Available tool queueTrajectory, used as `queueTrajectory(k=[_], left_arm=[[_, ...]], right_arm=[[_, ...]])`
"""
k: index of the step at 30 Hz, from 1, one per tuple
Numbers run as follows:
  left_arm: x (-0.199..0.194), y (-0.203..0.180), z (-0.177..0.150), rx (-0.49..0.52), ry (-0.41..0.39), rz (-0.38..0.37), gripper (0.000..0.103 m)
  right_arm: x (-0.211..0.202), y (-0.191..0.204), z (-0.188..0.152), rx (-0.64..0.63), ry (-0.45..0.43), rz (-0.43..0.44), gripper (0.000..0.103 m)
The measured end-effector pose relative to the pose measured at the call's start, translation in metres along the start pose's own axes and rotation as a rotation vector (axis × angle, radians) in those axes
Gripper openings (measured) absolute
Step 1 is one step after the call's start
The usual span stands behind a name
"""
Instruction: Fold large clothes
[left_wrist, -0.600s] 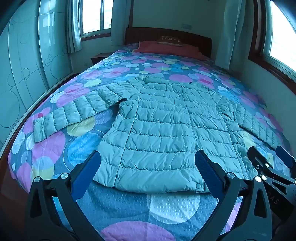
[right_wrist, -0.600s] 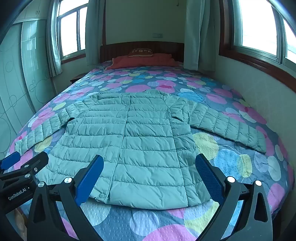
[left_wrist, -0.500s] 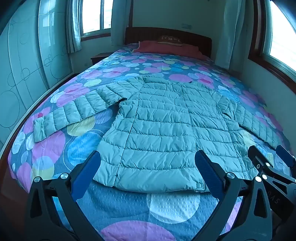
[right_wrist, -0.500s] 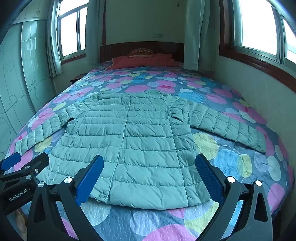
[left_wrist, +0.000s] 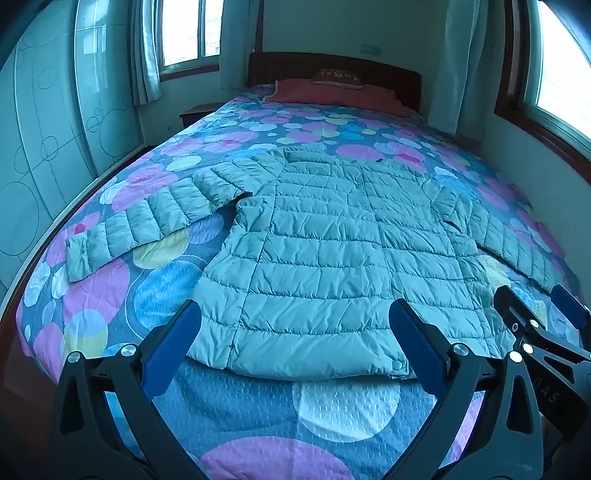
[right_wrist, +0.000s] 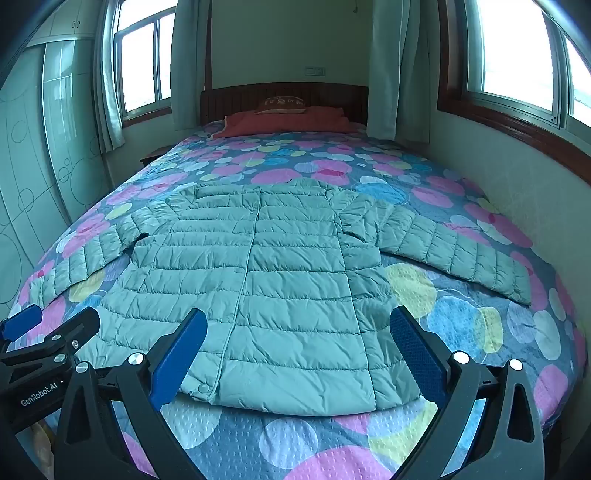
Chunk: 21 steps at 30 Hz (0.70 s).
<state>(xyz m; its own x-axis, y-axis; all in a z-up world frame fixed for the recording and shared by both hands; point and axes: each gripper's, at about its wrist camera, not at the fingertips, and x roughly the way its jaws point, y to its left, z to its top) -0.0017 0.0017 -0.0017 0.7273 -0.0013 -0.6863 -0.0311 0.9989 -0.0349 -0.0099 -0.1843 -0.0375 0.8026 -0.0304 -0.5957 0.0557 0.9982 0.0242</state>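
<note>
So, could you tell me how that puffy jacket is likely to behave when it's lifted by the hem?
The jacket is quilted and puffy, so probably light for its size. It lies flat on the bed with soft creases, so it will likely drape and sag. The spread sleeves would probably trail. Its smooth shell may be slippery.

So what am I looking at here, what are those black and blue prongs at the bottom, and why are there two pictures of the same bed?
Those prongs are two hand-held grippers, not a robot arm: a person holds one in each hand. Each carries a wide-angle camera looking along its fingers, hence two pictures. One shows the left gripper, the other the right gripper. Both are open and hold nothing. On the spotted bedspread lies a pale green quilted jacket, spread flat, sleeves out to both sides, hem towards the grippers. A red pillow sits by the wooden headboard. The jacket is to be folded; no fold is made yet.
</note>
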Motion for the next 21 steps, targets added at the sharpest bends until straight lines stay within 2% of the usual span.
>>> queueTrajectory(k=[21], left_arm=[[0.0011, -0.0001, -0.0040, 0.003, 0.001, 0.006, 0.101]], right_arm=[[-0.0006, 0.0006, -0.0006, -0.002, 0.000, 0.000, 0.099]])
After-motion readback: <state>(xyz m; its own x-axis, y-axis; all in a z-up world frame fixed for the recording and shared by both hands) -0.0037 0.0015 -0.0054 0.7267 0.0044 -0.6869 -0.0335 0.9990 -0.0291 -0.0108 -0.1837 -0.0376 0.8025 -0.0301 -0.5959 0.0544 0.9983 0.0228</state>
